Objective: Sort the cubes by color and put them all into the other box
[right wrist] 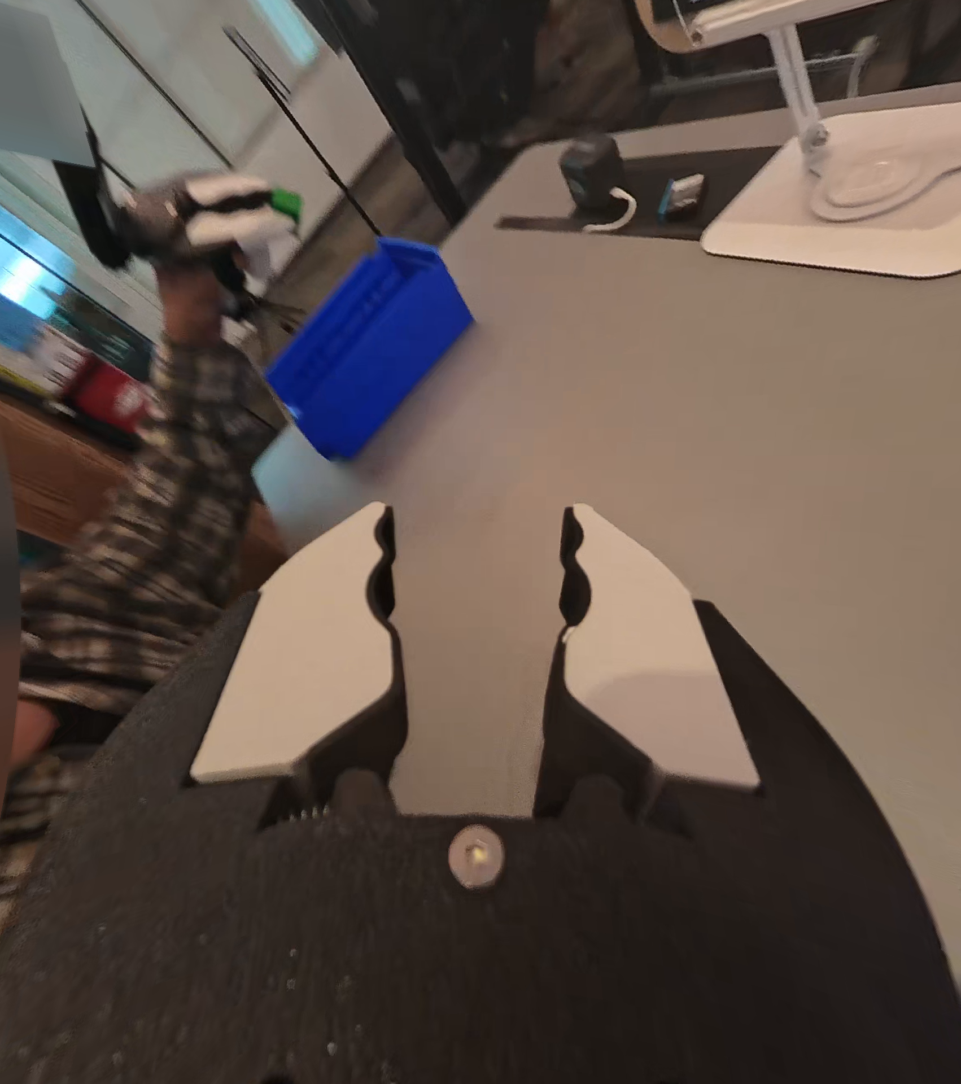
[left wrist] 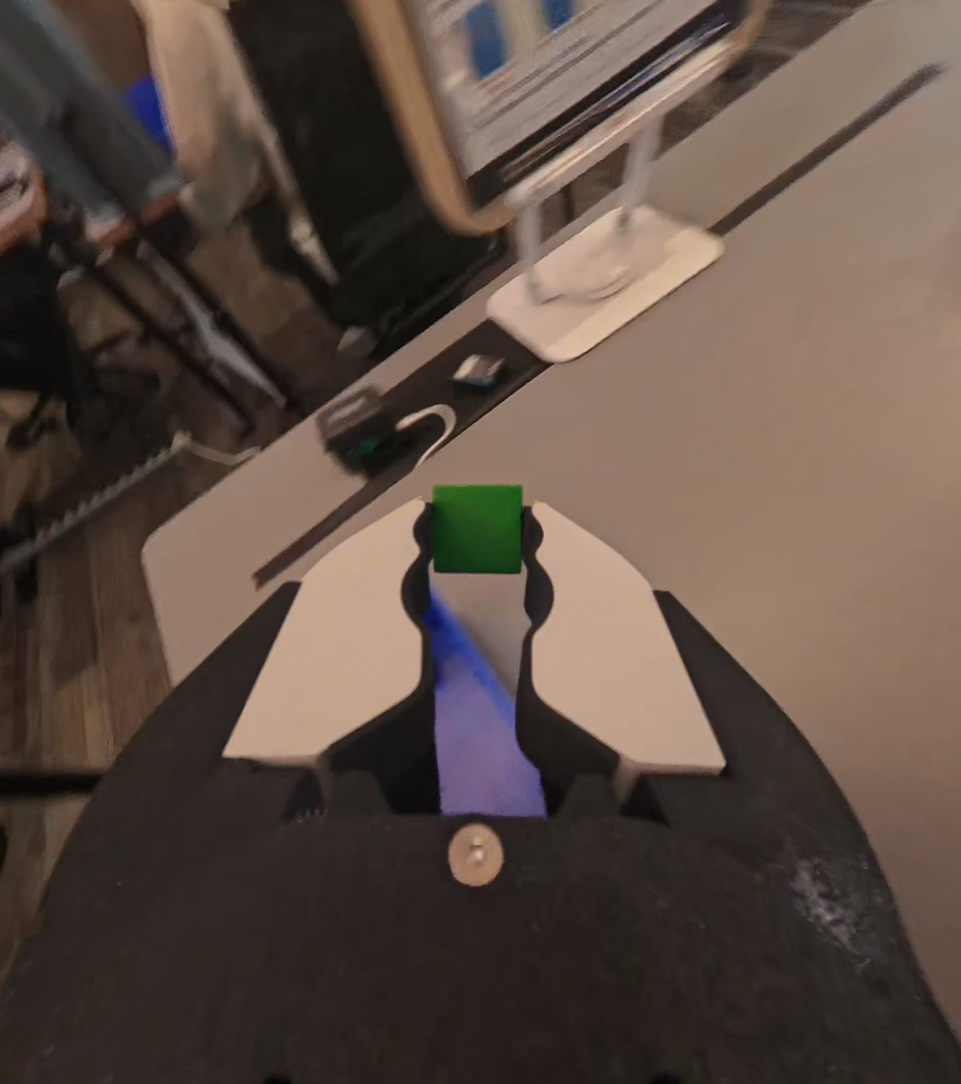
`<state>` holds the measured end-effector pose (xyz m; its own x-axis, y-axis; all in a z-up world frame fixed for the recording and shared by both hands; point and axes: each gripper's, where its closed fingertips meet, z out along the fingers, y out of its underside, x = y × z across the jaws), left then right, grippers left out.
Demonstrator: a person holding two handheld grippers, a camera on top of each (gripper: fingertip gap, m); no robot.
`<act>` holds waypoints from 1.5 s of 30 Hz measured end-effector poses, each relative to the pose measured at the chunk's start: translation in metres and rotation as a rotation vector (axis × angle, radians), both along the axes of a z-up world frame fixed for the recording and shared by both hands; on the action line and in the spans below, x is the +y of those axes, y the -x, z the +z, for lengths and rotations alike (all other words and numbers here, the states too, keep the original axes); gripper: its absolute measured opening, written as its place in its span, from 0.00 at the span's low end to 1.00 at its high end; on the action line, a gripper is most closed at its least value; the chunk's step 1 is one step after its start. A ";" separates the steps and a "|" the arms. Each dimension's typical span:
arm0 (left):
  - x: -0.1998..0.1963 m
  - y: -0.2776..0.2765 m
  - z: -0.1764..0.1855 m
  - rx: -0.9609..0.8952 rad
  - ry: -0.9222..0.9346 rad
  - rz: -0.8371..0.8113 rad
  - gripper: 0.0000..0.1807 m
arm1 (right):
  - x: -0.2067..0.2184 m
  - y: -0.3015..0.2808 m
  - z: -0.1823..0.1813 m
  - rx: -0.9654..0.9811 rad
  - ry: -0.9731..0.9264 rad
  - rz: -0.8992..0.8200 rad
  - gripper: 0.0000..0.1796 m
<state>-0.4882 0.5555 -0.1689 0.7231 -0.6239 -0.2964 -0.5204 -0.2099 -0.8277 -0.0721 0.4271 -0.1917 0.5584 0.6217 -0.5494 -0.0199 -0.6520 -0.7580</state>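
left gripper (left wrist: 477, 531) pinches the green cube (left wrist: 477, 528) mid-frame, lifted clear above the blue box (right wrist: 372, 346), presumably to carry it across, while right gripper (right wrist: 477, 528) hangs wide open and empty over the grey table (right wrist: 701, 410)

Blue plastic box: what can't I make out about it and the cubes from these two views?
- Blue plastic box, right wrist view: its inside is hidden by its own walls and motion blur.
- Same box, left wrist view: only a blurred blue strip shows between the left gripper fingers.
- Other cubes and the second box: outside both frames; only the gripped green cube shows.
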 end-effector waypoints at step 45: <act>-0.158 -0.252 -0.131 -0.031 0.302 -0.562 0.53 | -0.042 -0.248 -0.166 -0.563 0.623 -0.243 0.23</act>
